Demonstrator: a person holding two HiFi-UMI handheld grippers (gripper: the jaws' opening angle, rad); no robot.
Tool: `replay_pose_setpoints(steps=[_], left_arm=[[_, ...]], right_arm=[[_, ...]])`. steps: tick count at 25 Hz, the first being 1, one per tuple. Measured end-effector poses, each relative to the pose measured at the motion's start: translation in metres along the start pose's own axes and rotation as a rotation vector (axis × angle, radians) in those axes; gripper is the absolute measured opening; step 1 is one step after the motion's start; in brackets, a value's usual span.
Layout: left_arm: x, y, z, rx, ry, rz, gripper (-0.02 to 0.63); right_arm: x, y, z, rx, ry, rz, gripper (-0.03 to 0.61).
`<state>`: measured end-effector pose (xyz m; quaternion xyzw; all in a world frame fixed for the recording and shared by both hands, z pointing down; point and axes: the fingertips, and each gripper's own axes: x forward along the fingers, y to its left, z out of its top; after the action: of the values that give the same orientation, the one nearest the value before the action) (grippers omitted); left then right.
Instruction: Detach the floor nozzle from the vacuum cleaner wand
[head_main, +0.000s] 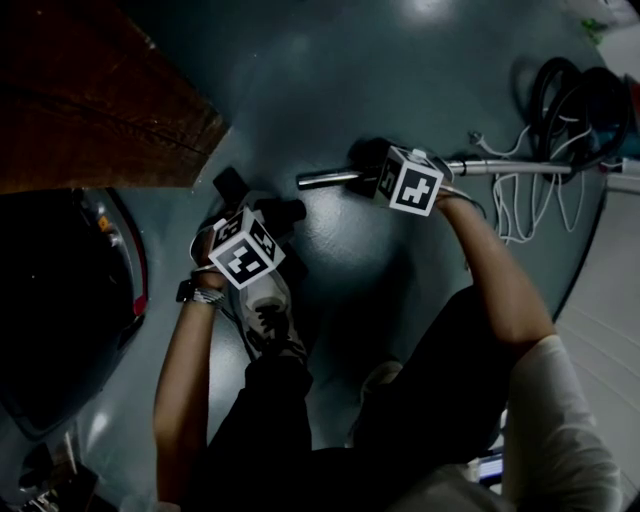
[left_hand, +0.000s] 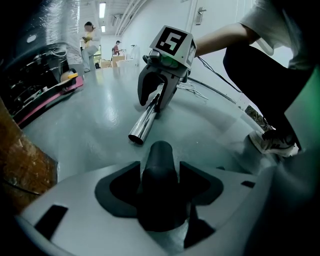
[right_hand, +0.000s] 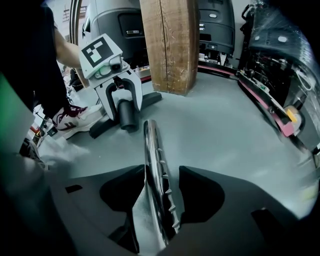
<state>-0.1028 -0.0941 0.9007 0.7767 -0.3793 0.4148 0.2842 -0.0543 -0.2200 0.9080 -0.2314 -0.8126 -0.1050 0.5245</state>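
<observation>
Both jaw pairs stand slack, the left gripper (right_hand: 123, 113) around the floor nozzle neck (left_hand: 159, 170), the right gripper (left_hand: 156, 100) around the wand (right_hand: 152, 150), so the 2 unheld parts may roll away.

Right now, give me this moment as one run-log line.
stage: floor nozzle neck apart from chrome wand | left gripper: open, neck between jaws | right gripper: open, wand between jaws
</observation>
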Motion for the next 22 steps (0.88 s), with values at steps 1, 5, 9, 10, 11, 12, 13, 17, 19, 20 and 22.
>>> replay_pose_setpoints(steps=[1, 5, 9, 10, 11, 12, 13, 17, 19, 20, 22], left_arm=[[-0.001, 0.0, 0.002, -0.004, -0.012, 0.002, 0.251], [-0.007, 0.0, 0.009, -0.035, -0.065, -0.003, 0.259], [-0.02, 0.004, 0.014, -0.089, -0.12, -0.002, 0.259], [-0.024, 0.007, 0.016, -0.101, -0.138, 0.009, 0.259], [-0.029, 0.01, 0.019, -0.115, -0.159, 0.018, 0.259], [-0.033, 0.013, 0.022, -0.13, -0.182, 0.024, 0.259], [-0.038, 0.014, 0.024, -0.146, -0.208, 0.026, 0.259], [-0.057, 0.024, 0.029, -0.198, -0.29, 0.074, 0.258], [-0.065, 0.039, 0.031, -0.206, -0.302, 0.15, 0.248], [-0.07, 0.047, 0.034, -0.212, -0.314, 0.191, 0.236], [-0.079, 0.063, 0.043, -0.23, -0.35, 0.257, 0.198]], right_arm=[[-0.002, 0.001, 0.001, 0.005, -0.007, 0.004, 0.216], [-0.015, 0.001, 0.008, 0.036, -0.073, 0.028, 0.216], [-0.036, -0.005, 0.018, 0.076, -0.161, 0.011, 0.215], [-0.041, -0.008, 0.021, 0.082, -0.184, 0.001, 0.216], [-0.046, -0.012, 0.024, 0.094, -0.206, -0.009, 0.215], [-0.051, -0.015, 0.026, 0.114, -0.229, -0.018, 0.215], [-0.056, -0.018, 0.028, 0.139, -0.255, -0.026, 0.215], [-0.077, -0.031, 0.036, 0.246, -0.363, -0.061, 0.215], [-0.083, -0.039, 0.041, 0.296, -0.409, -0.08, 0.212], [-0.084, -0.042, 0.043, 0.309, -0.419, -0.094, 0.212], [-0.088, -0.047, 0.048, 0.304, -0.424, -0.133, 0.198]])
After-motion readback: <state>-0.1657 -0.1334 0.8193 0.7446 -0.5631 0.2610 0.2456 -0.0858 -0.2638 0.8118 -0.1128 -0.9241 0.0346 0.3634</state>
